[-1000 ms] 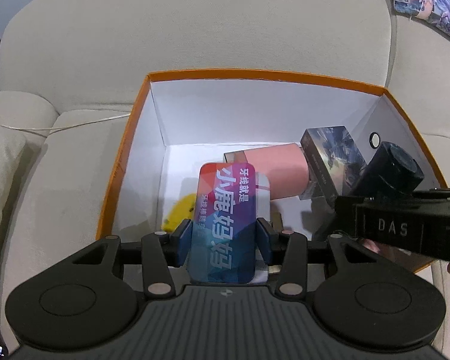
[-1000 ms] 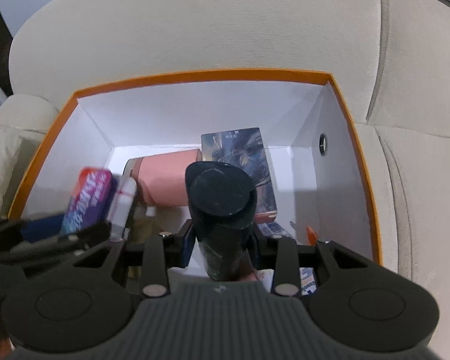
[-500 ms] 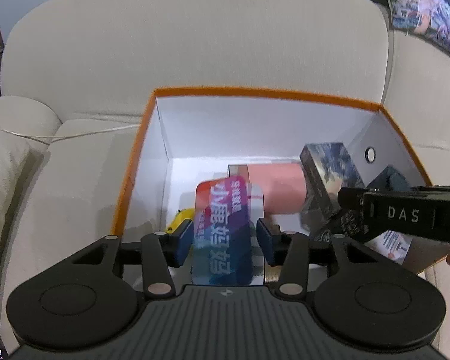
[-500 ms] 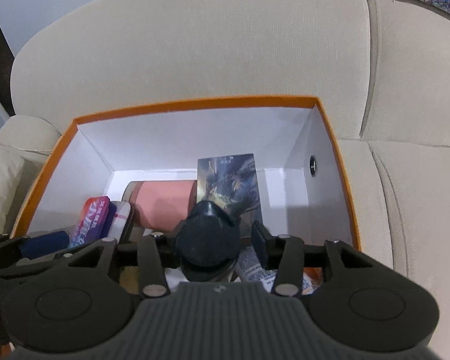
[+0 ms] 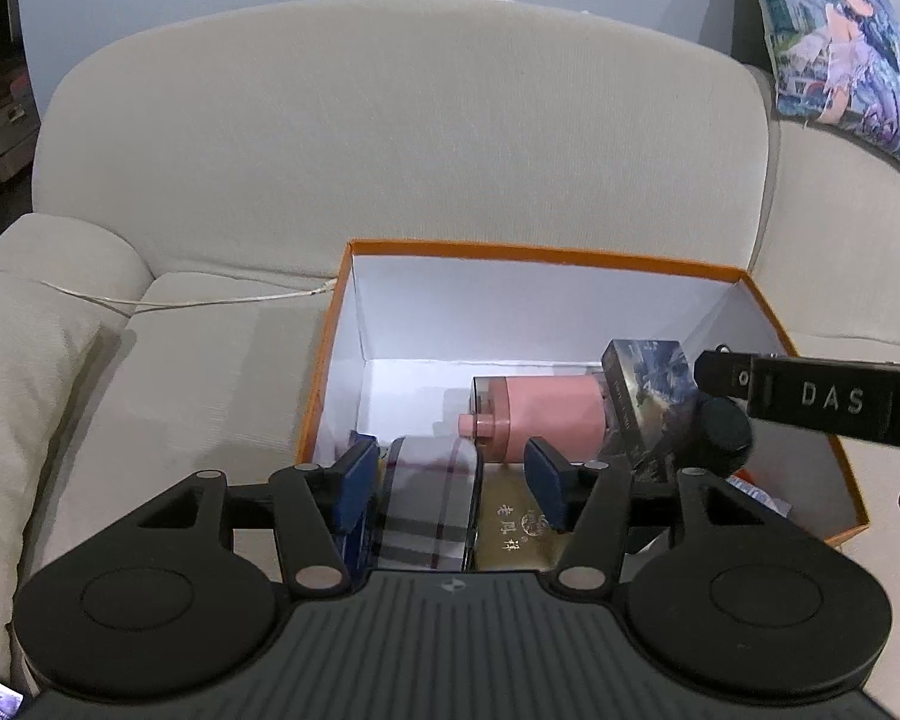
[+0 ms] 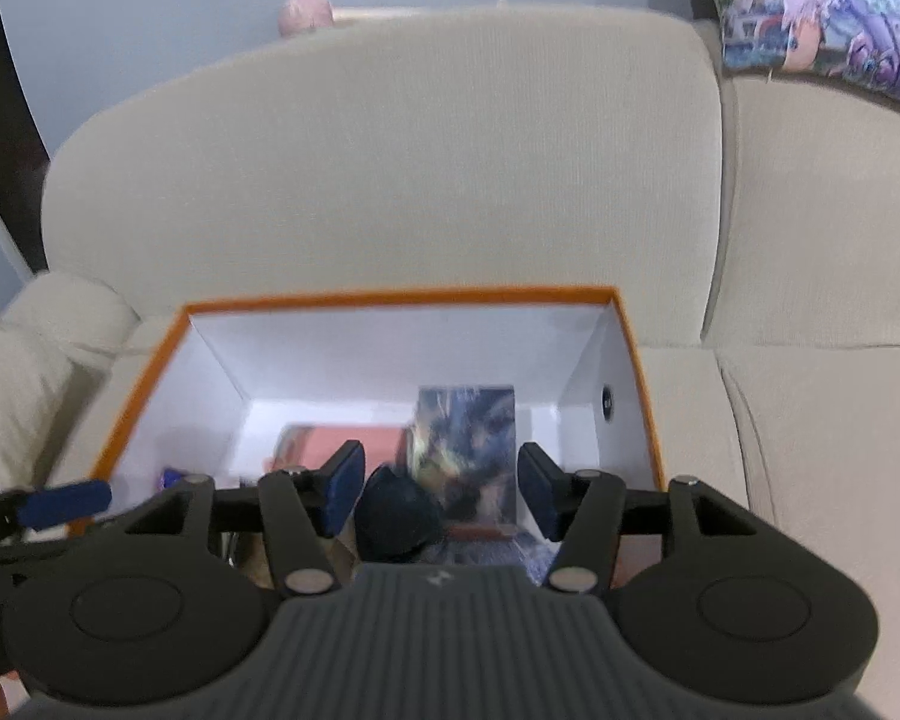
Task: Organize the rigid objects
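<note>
An orange-rimmed white box sits on a beige sofa seat. Inside lie a pink cylinder, a dark printed carton, a black bottle, a plaid-faced flat pack and a gold box. My left gripper hovers over the plaid pack, its jaws opening and its pads clear of the pack. My right gripper hangs above the black bottle; its jaws are opening too, and the bottle lies loose below them. The printed carton and pink cylinder lie beyond it.
The sofa backrest rises just behind the box. A white cable runs across the seat to the box's left corner. A printed cushion leans at the upper right. A padded armrest is at the left.
Both grippers let go and rose out of the box. The left one released a purple-red pack, the right one the black bottle, which now lies in the box.
</note>
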A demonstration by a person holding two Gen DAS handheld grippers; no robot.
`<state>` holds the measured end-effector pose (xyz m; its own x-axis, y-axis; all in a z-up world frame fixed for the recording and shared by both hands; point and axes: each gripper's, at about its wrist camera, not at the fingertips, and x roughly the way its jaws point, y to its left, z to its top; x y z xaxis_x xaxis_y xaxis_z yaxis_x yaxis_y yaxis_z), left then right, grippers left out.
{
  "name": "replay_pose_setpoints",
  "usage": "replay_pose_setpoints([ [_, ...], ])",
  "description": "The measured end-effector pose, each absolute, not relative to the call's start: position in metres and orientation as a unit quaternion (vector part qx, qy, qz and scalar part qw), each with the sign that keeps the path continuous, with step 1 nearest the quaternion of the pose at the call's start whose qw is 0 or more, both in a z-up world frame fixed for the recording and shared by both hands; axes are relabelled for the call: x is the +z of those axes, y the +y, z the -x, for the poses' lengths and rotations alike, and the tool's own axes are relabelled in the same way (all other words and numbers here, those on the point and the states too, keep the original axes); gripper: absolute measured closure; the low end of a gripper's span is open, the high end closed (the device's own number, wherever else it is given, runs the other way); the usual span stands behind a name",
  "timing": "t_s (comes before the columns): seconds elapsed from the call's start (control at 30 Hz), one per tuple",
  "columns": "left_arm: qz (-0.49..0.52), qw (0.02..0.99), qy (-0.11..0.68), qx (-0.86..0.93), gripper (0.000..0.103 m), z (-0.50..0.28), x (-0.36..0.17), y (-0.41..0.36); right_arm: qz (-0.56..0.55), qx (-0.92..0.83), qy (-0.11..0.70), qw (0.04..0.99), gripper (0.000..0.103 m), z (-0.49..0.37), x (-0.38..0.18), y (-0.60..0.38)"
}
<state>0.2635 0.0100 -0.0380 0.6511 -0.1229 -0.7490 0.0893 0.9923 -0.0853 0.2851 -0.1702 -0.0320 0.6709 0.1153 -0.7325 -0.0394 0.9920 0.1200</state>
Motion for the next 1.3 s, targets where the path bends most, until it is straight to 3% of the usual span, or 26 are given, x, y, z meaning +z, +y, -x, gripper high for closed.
replay_pose_setpoints([
  [0.27, 0.012, 0.908, 0.414, -0.06, 0.026, -0.248, -0.025, 0.012, -0.025, 0.037, 0.411, 0.91, 0.043, -0.267, -0.015, -0.162],
  [0.37, 0.01, 0.905, 0.421, -0.058, 0.023, -0.235, -0.019, 0.013, -0.028, 0.023, 0.42, 0.907, 0.035, -0.252, -0.008, -0.159],
  [0.8, 0.009, 0.913, 0.408, -0.013, 0.007, -0.166, 0.016, 0.021, 0.046, -0.002, 0.46, 0.887, 0.027, -0.167, 0.002, -0.129],
  [1.3, 0.009, 0.916, 0.4, -0.008, 0.007, -0.146, 0.025, 0.016, 0.06, -0.004, 0.47, 0.881, 0.022, -0.149, 0.001, -0.126],
])
